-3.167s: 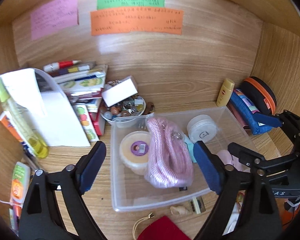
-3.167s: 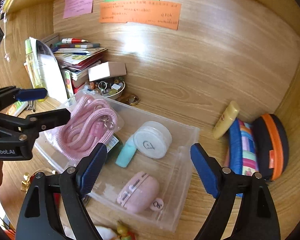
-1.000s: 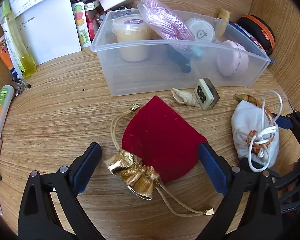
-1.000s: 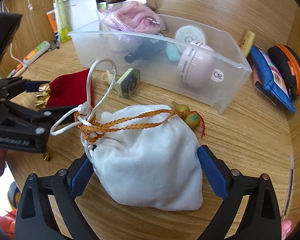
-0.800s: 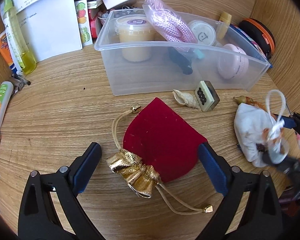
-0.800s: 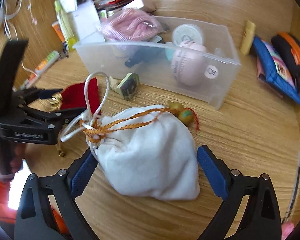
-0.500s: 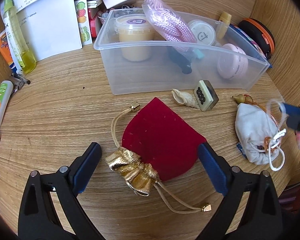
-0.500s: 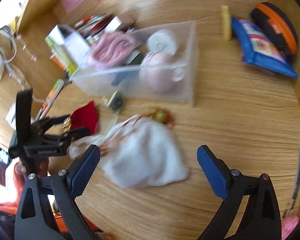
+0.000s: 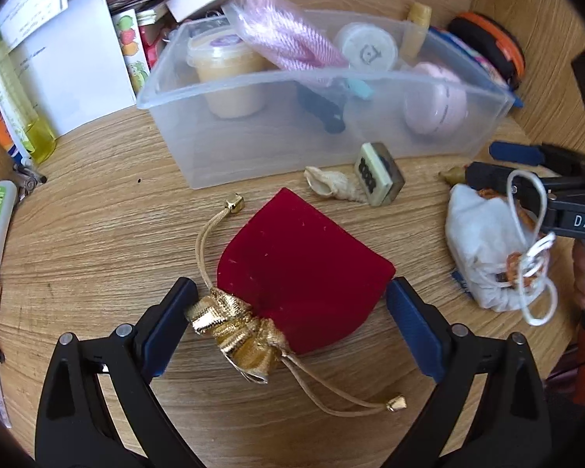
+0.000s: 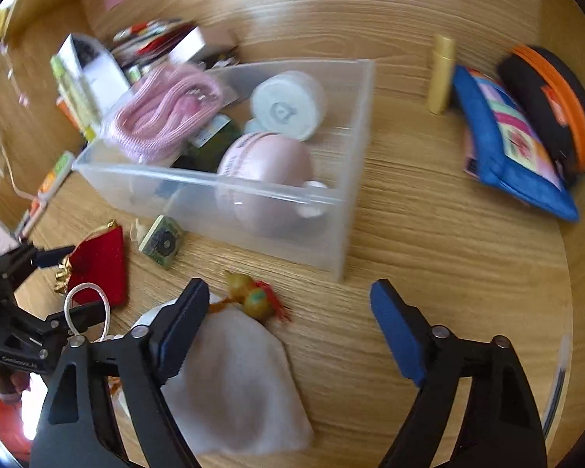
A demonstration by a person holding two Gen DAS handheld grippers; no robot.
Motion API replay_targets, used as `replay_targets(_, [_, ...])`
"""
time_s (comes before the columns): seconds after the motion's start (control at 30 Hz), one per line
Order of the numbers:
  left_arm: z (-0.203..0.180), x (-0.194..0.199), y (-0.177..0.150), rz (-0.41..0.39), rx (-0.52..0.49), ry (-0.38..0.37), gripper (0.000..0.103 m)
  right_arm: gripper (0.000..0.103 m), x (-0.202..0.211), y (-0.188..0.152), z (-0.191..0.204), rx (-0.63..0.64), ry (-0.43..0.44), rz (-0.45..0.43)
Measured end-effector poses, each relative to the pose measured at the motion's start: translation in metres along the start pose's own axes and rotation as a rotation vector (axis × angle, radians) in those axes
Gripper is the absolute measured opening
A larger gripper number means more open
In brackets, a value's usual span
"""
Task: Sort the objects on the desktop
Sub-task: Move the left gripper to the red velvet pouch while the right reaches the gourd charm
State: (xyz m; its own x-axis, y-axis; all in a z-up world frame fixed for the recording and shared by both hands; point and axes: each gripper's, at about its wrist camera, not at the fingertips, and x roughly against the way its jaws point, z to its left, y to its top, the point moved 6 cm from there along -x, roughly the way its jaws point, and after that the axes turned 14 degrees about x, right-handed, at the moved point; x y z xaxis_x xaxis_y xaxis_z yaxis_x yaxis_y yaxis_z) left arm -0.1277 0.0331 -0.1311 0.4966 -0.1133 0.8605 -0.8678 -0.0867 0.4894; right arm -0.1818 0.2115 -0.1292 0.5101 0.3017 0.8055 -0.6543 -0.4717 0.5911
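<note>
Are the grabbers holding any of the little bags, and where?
No. The left gripper stands open around the red bag, its pads not squeezing it. The right gripper has been closing, but the white bag lies off to one side, not gripped.

left gripper [image 9: 288, 312]: black frame, blue fingers [image 9: 411, 331], silver screws | right gripper [image 10: 288, 335]: same, white lettering

Red pouch [image 9: 304, 261] w/ gold trim, white bag [image 9: 483, 241], clear bin [image 9: 277, 144].
</note>
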Motion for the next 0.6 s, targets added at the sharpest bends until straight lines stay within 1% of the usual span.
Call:
replay_targets(0.07, [-0.003, -0.002, 0.000, 0.001, -0.018, 0.009, 0.099, 0.071, -0.004, 0.002, 0.005, 0.032, -0.012, 0.010])
replay_targets(0.13, [-0.006, -0.003, 0.001, 0.006, -0.025, 0.006, 0.101, 0.071, -0.006, 0.002, 0.006, 0.051, -0.037, 0.014])
replay_targets(0.2, [-0.009, -0.005, 0.003, 0.002, -0.031, 0.001, 0.103, 0.071, -0.005, 0.002, 0.005, 0.055, -0.036, 0.008])
replay_targets(0.3, [-0.011, -0.007, 0.005, -0.008, -0.033, -0.003, 0.103, 0.068, -0.006, -0.002, 0.007, 0.075, -0.070, 0.014])
replay_targets(0.33, [-0.011, -0.007, 0.006, -0.011, -0.033, -0.004, 0.103, 0.065, -0.006, -0.002, 0.008, 0.077, -0.071, 0.013])
replay_targets(0.37, [-0.011, -0.007, 0.007, -0.016, -0.034, -0.006, 0.103, 0.055, -0.006, -0.003, 0.011, 0.078, -0.055, 0.010])
replay_targets(0.4, [-0.011, -0.007, 0.007, -0.022, -0.035, -0.008, 0.103, 0.049, -0.006, -0.002, 0.014, 0.077, -0.032, 0.008])
replay_targets(0.43, [-0.010, -0.007, 0.007, -0.028, -0.036, -0.010, 0.103, 0.041, -0.005, -0.002, 0.016, 0.077, -0.028, 0.006])
replay_targets(0.53, [-0.006, -0.005, 0.008, -0.040, -0.034, -0.010, 0.103, 0.039, -0.006, 0.000, 0.022, 0.096, -0.046, 0.010])
replay_targets(0.6, [-0.003, -0.004, 0.008, -0.046, -0.039, -0.012, 0.103, 0.034, -0.009, 0.002, 0.024, 0.095, -0.030, 0.018])
